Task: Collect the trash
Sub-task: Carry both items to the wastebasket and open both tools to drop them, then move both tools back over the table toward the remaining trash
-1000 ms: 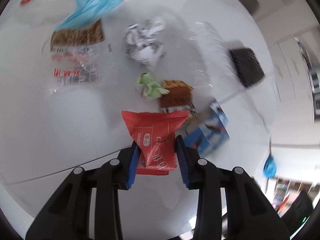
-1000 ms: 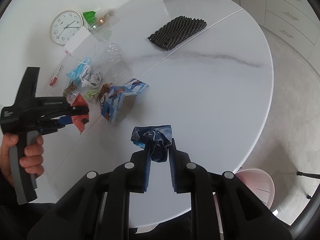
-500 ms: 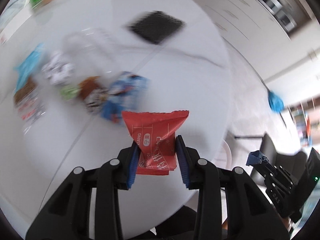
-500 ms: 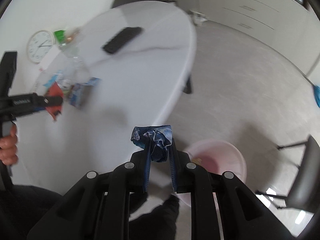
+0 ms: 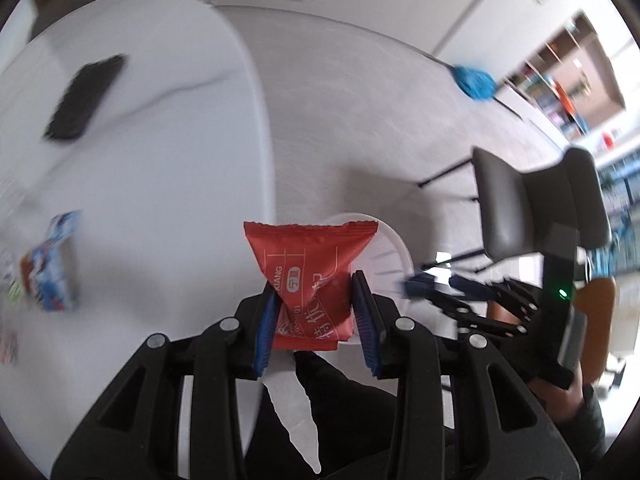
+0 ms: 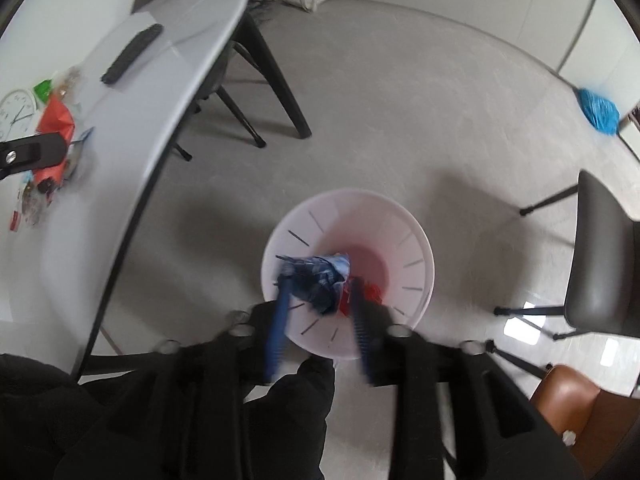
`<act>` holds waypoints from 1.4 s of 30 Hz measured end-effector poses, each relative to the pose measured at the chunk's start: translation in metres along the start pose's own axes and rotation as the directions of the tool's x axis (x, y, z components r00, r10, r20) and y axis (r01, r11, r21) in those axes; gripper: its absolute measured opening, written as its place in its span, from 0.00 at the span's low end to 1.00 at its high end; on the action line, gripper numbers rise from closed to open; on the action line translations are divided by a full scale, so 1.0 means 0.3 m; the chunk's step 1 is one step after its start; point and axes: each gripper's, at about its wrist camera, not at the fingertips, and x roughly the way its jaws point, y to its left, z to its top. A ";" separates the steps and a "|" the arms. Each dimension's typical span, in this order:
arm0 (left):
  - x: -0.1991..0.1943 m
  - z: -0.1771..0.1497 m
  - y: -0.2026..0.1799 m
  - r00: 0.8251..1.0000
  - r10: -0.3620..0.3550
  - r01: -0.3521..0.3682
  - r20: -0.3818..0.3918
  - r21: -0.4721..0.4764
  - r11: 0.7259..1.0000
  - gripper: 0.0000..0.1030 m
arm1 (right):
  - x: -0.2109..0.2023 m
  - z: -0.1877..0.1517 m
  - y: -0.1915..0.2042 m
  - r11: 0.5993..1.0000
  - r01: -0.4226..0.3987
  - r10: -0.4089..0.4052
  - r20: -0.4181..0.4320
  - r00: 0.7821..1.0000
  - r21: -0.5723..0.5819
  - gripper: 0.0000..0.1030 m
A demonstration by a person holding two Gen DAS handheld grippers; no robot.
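My left gripper is shut on a red snack wrapper and holds it at the table's edge, with the white bin just behind it on the floor. My right gripper hangs over the white bin with its jaws spread. The crumpled blue wrapper sits between the fingers, blurred, above the bin's mouth; I cannot tell whether it still touches a pad. Something red lies in the bin. The right gripper also shows blurred in the left wrist view.
The white round table carries more trash: a blue carton, a black mat, a clock. A grey chair and brown seat stand right of the bin. A blue mop lies on the floor.
Both grippers swung from the table toward the floor bin. The right gripper came over the bin and opened; the blue wrapper is coming loose. The left still holds the red wrapper.
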 end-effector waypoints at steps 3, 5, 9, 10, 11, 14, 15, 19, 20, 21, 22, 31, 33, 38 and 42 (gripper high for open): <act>0.028 -0.003 -0.062 0.999 -0.021 0.022 -0.028 0.051 0.998 0.34 | -0.030 -0.016 -0.046 0.999 0.006 -0.008 0.025 1.000 0.042 0.67; 0.053 0.000 -0.092 0.998 -0.034 0.038 -0.047 0.073 0.997 0.34 | -0.051 -0.018 -0.079 0.997 0.018 -0.021 0.037 0.999 0.070 0.74; 0.092 0.000 -0.146 0.995 -0.044 0.054 -0.085 0.118 0.991 0.34 | -0.089 -0.026 -0.144 0.993 0.053 -0.060 0.053 0.997 0.109 0.78; 0.096 -0.002 -0.163 0.995 -0.046 0.058 -0.091 0.131 0.990 0.34 | -0.096 -0.025 -0.158 0.991 0.058 -0.065 0.057 0.996 0.119 0.78; 0.105 -0.002 -0.183 0.994 -0.051 0.066 -0.098 0.151 0.986 0.34 | -0.106 -0.028 -0.172 0.989 0.063 -0.072 0.062 0.996 0.131 0.80; 0.120 -0.001 -0.230 0.992 -0.066 0.087 -0.111 0.195 0.977 0.40 | -0.131 -0.037 -0.202 0.985 0.074 -0.086 0.074 0.994 0.159 0.84; 0.121 -0.004 -0.239 0.991 -0.070 0.092 -0.114 0.204 0.975 0.49 | -0.137 -0.040 -0.213 0.983 0.077 -0.090 0.075 0.993 0.165 0.85; 0.114 -0.005 -0.282 0.993 -0.073 0.094 -0.095 0.245 0.965 0.86 | -0.148 -0.047 -0.234 0.981 0.084 -0.099 0.074 0.992 0.176 0.85; 0.103 -0.007 -0.289 0.994 -0.073 0.092 -0.082 0.258 0.962 0.89 | -0.149 -0.046 -0.236 0.980 0.085 -0.099 0.074 0.992 0.177 0.85; 0.098 -0.006 -0.288 0.995 -0.071 0.088 -0.077 0.264 0.960 0.91 | -0.151 -0.045 -0.237 0.980 0.083 -0.098 0.075 0.992 0.179 0.85; 0.093 -0.005 -0.288 0.996 -0.062 0.079 -0.071 0.270 0.960 0.93 | -0.153 -0.043 -0.236 0.980 0.082 -0.097 0.075 0.992 0.181 0.85; 0.083 0.005 -0.263 0.999 -0.021 0.031 -0.044 0.264 0.964 0.93 | -0.162 -0.020 -0.199 0.983 0.083 -0.099 0.091 0.991 0.163 0.89; 0.070 0.007 -0.246 0.999 -0.023 0.031 -0.036 0.252 0.967 0.93 | -0.161 -0.013 -0.185 0.984 0.085 -0.100 0.091 0.991 0.154 0.89; 0.041 0.003 -0.201 1.000 -0.013 0.014 -0.009 0.208 0.978 0.93 | -0.168 0.022 -0.135 0.988 0.099 -0.111 0.100 0.989 0.117 0.89; -0.014 -0.004 -0.121 0.998 0.035 -0.041 0.049 0.125 0.991 0.93 | -0.191 0.080 -0.043 0.993 0.108 -0.113 0.134 0.985 0.046 0.91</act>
